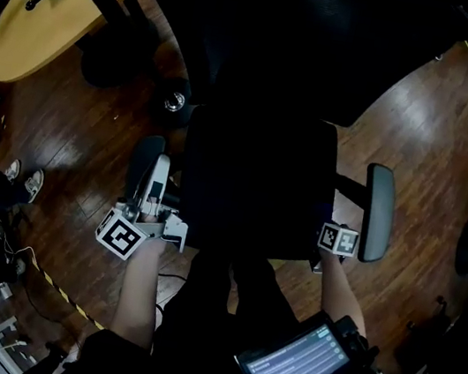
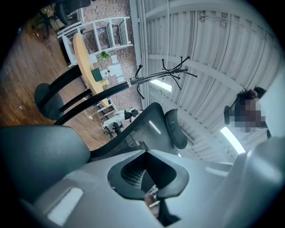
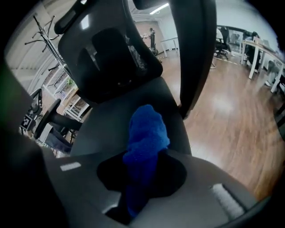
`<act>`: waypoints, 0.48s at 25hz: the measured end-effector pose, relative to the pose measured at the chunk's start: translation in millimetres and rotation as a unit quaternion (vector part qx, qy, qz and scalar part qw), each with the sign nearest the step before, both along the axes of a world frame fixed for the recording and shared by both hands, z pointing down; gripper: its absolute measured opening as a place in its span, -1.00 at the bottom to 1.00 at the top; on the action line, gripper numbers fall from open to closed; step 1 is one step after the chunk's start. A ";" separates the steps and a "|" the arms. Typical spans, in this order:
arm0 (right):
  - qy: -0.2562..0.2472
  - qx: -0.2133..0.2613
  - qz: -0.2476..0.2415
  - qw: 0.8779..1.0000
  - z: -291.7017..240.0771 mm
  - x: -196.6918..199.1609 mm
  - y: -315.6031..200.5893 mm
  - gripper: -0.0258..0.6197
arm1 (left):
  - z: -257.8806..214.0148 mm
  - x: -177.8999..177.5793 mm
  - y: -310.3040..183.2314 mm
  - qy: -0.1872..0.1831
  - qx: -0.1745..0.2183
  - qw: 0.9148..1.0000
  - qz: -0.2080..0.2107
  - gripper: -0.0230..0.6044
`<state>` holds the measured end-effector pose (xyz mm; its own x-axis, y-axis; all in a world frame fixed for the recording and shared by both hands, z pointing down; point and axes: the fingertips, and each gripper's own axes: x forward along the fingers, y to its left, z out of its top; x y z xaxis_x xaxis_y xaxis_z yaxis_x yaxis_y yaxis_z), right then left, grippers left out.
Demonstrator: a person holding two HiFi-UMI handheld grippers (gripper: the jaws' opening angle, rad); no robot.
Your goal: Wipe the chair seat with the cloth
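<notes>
Office chair and cloth, seen from above and along each gripper. The cloth (image 3: 146, 133) is a deep blue, fluffy terry piece, bunched into an upright wad; the right gripper (image 3: 142, 178) has its fingers (image 3: 213, 191) closed on the lower part of it, and the free end stands out past them over the front part of the chair seat (image 3: 116, 124) — whether it touches the seat cannot be told. The seat is dark, smooth and gently dished, and behind it rises the dark chair back (image 3: 111, 58). The left gripper (image 2: 149, 178) has its fingers (image 2: 89, 187) closed together with nothing between them; it lies just beside the grey pad of an armrest (image 2: 40, 156) and looks up at the mesh back and headrest. In the head view the chair is almost black, with the left-hand armrest (image 1: 145, 157) and right-hand armrest (image 1: 378, 212) on either side of the seat, and each gripper's marker cube (image 1: 122, 236) (image 1: 338, 239) near the front corners. The chair stands on a glossy brown plank floor (image 1: 92, 130). An oval, pale-wood worktop (image 1: 39, 22) stands at upper left, a person's pair of light shoes (image 1: 24, 181) at the left edge, a lit tablet screen (image 1: 292, 367) at lower right, and a black coat stand (image 2: 167, 73) shows in the left gripper view.
</notes>
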<state>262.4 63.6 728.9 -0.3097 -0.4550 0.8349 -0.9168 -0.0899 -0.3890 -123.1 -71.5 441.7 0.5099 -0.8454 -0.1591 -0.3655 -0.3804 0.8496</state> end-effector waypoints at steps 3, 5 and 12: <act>0.001 0.005 0.014 1.000 7.6 4.0 0.6 -0.73 | 1.7 3.9 0.0 -0.005 -0.002 1.000 0.000 -0.95; -0.001 0.004 0.016 1.000 16.2 6.5 2.2 -0.73 | -0.7 6.2 0.6 -0.002 0.001 1.000 0.001 -0.95; -0.021 0.016 -0.084 0.996 4.1 -107.5 -22.1 -0.73 | -7.6 -4.8 -0.5 0.007 0.005 1.000 -0.007 -0.95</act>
<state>154.9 41.5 733.0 -0.4186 -0.4194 0.8056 -0.9005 0.0762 -0.4282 -127.9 -72.0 434.1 0.4951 -0.8511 -0.1745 -0.3589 -0.3832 0.8511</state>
